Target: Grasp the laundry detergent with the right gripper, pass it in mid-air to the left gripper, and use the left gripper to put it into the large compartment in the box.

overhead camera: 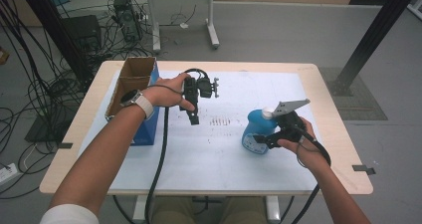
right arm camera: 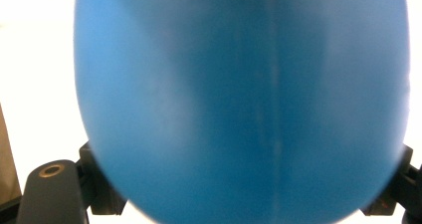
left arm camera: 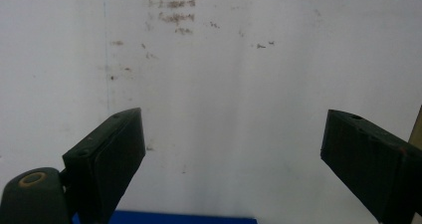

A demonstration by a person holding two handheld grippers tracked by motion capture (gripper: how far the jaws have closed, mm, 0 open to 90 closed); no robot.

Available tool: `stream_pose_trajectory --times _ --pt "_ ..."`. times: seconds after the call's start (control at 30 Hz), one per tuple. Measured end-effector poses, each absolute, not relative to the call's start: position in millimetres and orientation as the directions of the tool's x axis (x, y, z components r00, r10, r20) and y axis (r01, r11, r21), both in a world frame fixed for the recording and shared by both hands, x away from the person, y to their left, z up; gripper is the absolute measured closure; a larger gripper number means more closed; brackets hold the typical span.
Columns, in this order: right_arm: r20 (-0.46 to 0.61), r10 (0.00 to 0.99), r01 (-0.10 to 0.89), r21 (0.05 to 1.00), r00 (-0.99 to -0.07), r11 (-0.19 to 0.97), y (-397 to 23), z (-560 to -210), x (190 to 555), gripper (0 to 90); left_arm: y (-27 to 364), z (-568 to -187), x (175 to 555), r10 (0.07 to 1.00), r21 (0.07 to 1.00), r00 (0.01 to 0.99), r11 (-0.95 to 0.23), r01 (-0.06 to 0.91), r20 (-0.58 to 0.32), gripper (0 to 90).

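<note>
Right gripper view: the blue bottle (right arm camera: 239,99) sits right up against the cam, blurred, its round body wedged between the two black jaws w/ a pad at each lower flank, so the right gripper (right arm camera: 244,194) is clamped on the bottle. High view, same thing from above: right gripper (overhead camera: 268,137) held in the person's right hand (overhead camera: 303,147), jaws pointing left across the table (overhead camera: 209,159), bottle (overhead camera: 258,129) standing upright on the white sheet directly ahead of the jaws, white cap just under the gripper's grey three-cornered plate. Left gripper view: left gripper (left arm camera: 234,159) jaws spread wide, nothing between them, bare stained sheet below & beyond, a strip of blue at the cam's near edge. In the high view the left gripper (overhead camera: 193,115) hangs above the sheet, tips down, well apart from the bottle, which is off to its right. Just beside the left hand (overhead camera: 171,92), on its outer side, stands an open cardboard box (overhead camera: 130,84) w/ a blue side
</note>
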State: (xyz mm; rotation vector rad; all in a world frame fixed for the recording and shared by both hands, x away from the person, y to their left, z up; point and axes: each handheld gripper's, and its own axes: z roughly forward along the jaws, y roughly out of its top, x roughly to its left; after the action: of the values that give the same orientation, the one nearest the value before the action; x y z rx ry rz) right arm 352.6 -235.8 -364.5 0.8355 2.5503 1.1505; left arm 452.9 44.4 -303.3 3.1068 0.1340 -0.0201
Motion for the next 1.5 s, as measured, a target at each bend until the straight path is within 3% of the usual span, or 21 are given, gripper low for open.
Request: stream_pose_trajectory --times 1.5 --pt "0.015 0.58 0.378 0.773 -0.814 0.51 -239.7 -369.3 345.9 19.0 42.2 -304.5 452.5 0.084 0.029 0.996 -0.996 0.085 -0.017 10.6"
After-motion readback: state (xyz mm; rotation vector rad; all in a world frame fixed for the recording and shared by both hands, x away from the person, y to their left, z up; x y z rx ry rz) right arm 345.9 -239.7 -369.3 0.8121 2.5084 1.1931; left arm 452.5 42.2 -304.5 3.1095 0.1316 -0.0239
